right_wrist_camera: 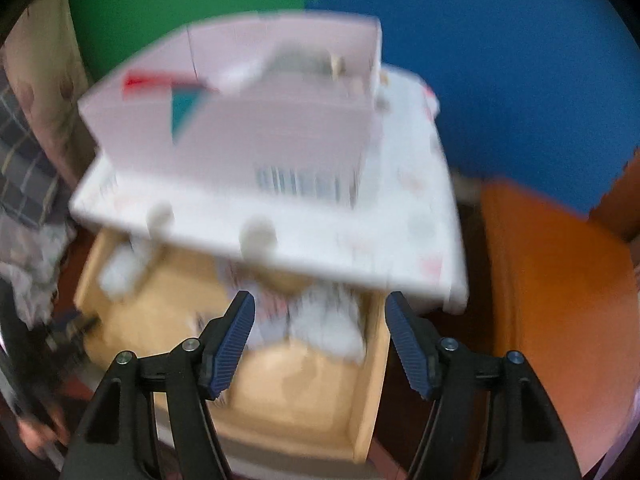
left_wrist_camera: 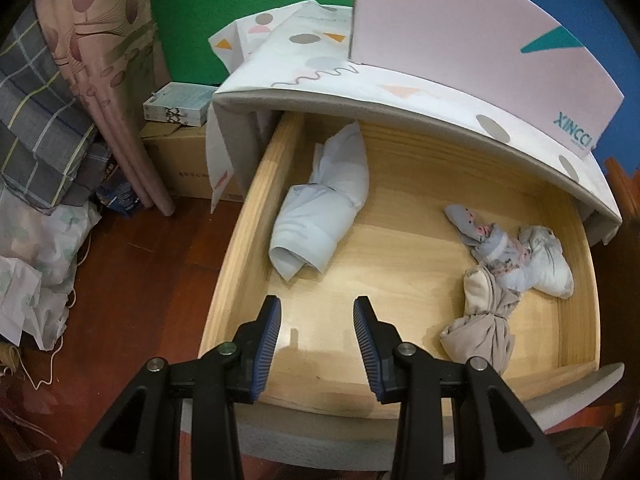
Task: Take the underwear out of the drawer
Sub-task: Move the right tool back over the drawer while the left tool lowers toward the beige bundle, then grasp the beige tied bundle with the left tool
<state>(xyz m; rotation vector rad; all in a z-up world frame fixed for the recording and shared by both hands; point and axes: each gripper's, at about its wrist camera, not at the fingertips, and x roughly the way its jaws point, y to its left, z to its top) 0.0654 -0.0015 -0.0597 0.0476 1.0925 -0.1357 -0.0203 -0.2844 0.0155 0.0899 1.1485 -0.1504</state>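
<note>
Spread and empty, the left claw [left_wrist_camera: 316, 312] and right claw [right_wrist_camera: 320, 308] hover over the drawer [left_wrist_camera: 248, 216], where the soft, light knotted underwear [left_wrist_camera: 486, 308] should pinch best at its bunched middle.

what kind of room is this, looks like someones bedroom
Most likely a bedroom or a home storage corner. An open wooden drawer holds rolled clothing, a patterned curtain hangs beside folded plaid bedding, and a cardboard box sits on the dark wood floor.
</note>
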